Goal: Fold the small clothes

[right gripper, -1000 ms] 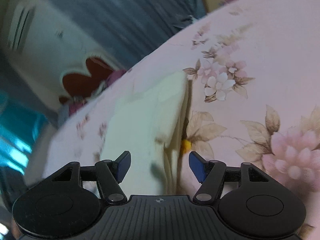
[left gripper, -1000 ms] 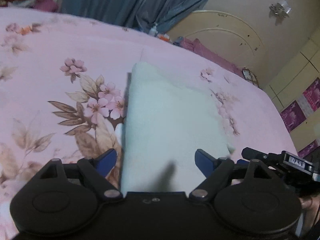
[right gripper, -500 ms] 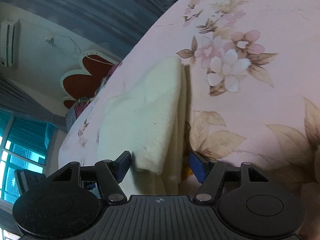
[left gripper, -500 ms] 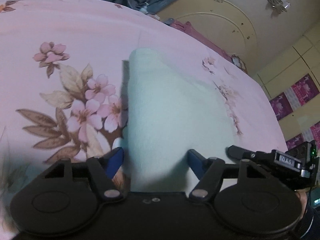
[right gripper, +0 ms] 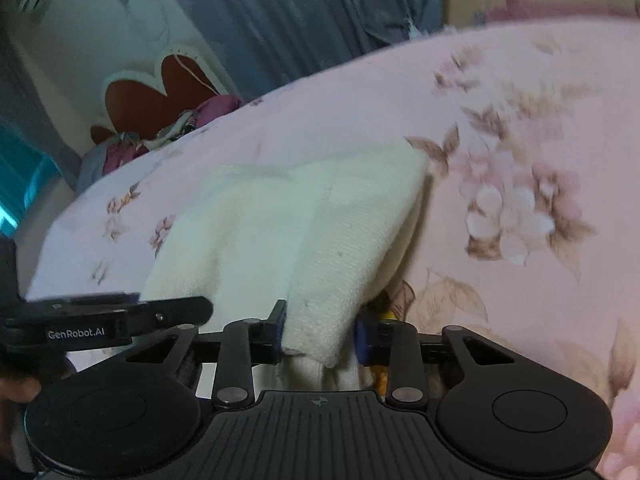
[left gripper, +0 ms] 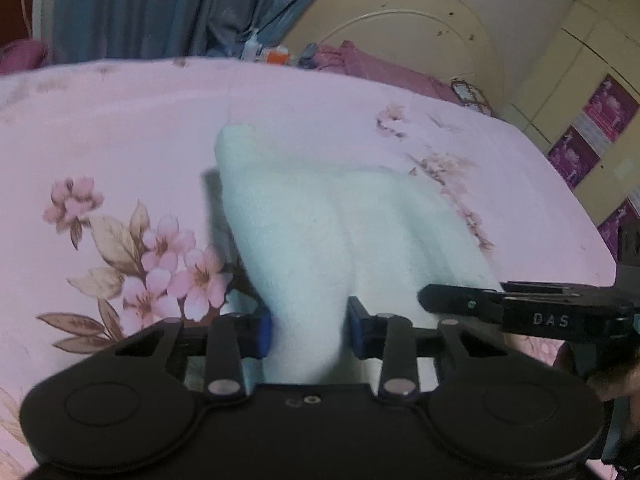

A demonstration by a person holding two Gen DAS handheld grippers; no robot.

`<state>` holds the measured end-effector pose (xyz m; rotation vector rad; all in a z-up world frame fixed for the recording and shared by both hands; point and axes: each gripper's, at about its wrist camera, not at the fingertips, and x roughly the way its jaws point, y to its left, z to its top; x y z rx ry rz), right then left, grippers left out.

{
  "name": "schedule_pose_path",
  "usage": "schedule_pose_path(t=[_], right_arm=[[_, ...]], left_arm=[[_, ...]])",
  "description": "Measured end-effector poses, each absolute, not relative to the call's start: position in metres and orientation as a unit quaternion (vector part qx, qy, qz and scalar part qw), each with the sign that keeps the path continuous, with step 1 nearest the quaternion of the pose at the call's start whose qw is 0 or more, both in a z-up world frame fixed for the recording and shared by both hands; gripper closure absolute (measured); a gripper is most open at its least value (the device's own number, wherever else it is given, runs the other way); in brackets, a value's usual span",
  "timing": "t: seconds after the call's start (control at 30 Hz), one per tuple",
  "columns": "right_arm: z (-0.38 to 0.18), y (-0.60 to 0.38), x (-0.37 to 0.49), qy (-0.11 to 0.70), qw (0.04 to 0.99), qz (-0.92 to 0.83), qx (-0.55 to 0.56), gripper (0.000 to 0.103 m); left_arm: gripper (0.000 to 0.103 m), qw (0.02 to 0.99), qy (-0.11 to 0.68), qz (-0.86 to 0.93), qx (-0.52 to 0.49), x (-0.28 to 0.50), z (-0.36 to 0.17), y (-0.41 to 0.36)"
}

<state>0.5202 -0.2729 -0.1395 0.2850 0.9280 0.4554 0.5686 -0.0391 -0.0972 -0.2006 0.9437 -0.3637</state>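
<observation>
Bedroom setting; pink floral bedsheet as the work surface, task in progress on it.

Nearest, left wrist view: left gripper, jaws just closed in, blue pads pinching a raised ridge of the white garment at its near left corner; cloth bunched between the pads, so a grip is judged taken.

Nearest, right wrist view: right gripper, jaws likewise just closed, pinching the near right corner of the same garment, a folded lip of knit fabric standing between the pads; a small yellow item just beside the right pad, too hidden to identify.

Middle: garment lying on the sheet between the two grippers, near edge gathered and lifted into two humps, far edge resting flat; each gripper visible at the edge of the other's view, close together.

Far: blue curtain; cream arched headboard; maroon bedding at the bed's far side; cream cupboard doors with purple stickers; red heart-shaped decoration on the wall.

Progress, as judged: garment appears already doubled once; both near corners now secured; carrying the near edge over to the far edge and smoothing remain to be done.
</observation>
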Motion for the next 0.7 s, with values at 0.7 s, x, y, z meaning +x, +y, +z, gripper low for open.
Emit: schedule_pose_path(t=[0.7], right_arm=[[-0.097,-0.114,0.487,0.407,0.865,0.278,0.095,0.073]], left_arm=[[0.069,0.898,0.416,-0.131,-0.062,0.505,-0.047,0.088]])
